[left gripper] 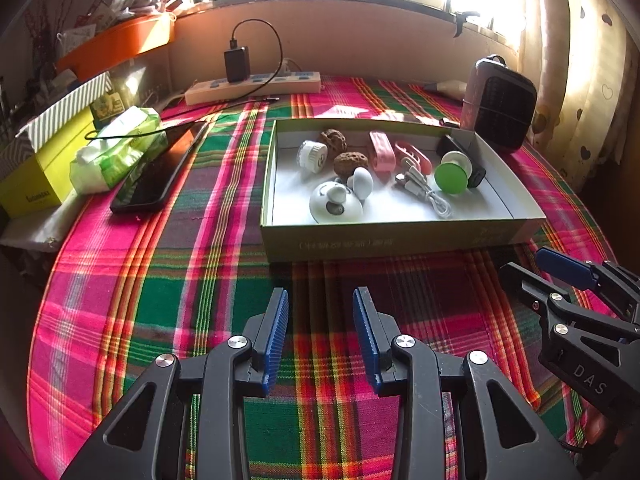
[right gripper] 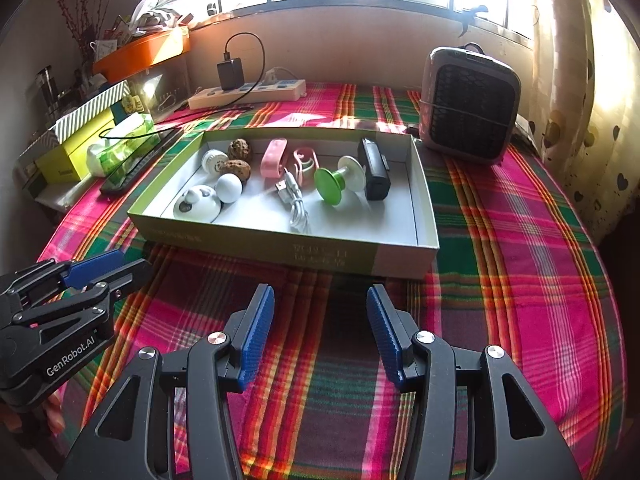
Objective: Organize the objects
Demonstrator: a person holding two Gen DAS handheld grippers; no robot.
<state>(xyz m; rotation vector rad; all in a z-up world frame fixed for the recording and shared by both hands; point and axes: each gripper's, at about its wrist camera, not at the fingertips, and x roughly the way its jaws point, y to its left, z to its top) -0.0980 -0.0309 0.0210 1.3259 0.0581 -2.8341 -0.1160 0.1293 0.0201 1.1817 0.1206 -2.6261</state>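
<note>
A shallow green-sided box [left gripper: 400,236] [right gripper: 256,236] lies on the plaid tablecloth and holds small items: two brown walnuts [left gripper: 350,162] [right gripper: 236,169], a white round gadget [left gripper: 335,204] [right gripper: 197,204], a pink case [left gripper: 381,150] [right gripper: 273,158], a white cable [left gripper: 424,190] [right gripper: 294,204], a green-and-white suction holder [left gripper: 452,176] [right gripper: 330,184] and a black block [right gripper: 374,170]. My left gripper [left gripper: 320,304] is open and empty in front of the box. My right gripper [right gripper: 320,300] is open and empty, just short of the box's near wall.
A black phone [left gripper: 158,172] [right gripper: 132,172], a tissue pack [left gripper: 116,152] and yellow boxes [left gripper: 44,168] lie at the left. A power strip with charger [left gripper: 252,86] [right gripper: 248,94] sits at the back. A small heater [left gripper: 500,104] [right gripper: 470,106] stands at back right.
</note>
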